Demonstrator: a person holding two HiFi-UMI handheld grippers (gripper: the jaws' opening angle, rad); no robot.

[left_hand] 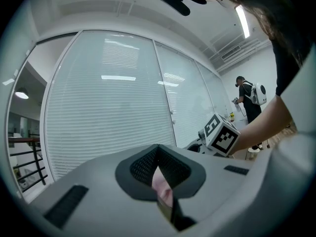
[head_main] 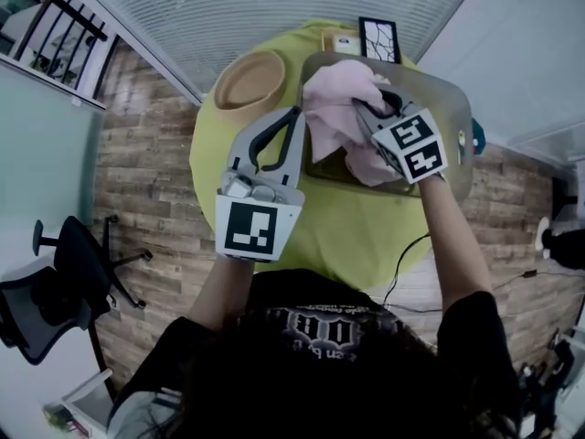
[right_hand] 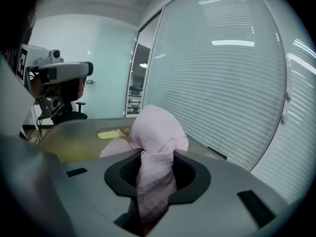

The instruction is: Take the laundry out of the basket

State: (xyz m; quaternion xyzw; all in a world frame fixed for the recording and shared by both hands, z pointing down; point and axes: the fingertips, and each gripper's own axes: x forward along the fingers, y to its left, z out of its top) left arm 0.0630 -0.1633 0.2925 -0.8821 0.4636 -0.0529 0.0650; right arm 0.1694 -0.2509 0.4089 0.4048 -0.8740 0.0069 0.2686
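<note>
Your right tongs [right_hand: 154, 179] clamped on pink cloth [right_hand: 159, 125] | cloth bunched above basket [head_main: 457, 122], lower folds inside it | your left tongs [head_main: 295, 117] pressed together, tips just beside cloth | basket on yellow bench [head_main: 352, 240]

The cloth [head_main: 340, 103] is pale pink with a faint check weave. The bench [head_main: 352, 236] is yellow-green, the basket [head_main: 457, 99] translucent grey, the bowl [head_main: 249, 82] tan. The left gripper [head_main: 295, 119] and right gripper [head_main: 370, 117] are grey, with black-and-white square markers. The floor [head_main: 146, 181] is brown planks.
</note>
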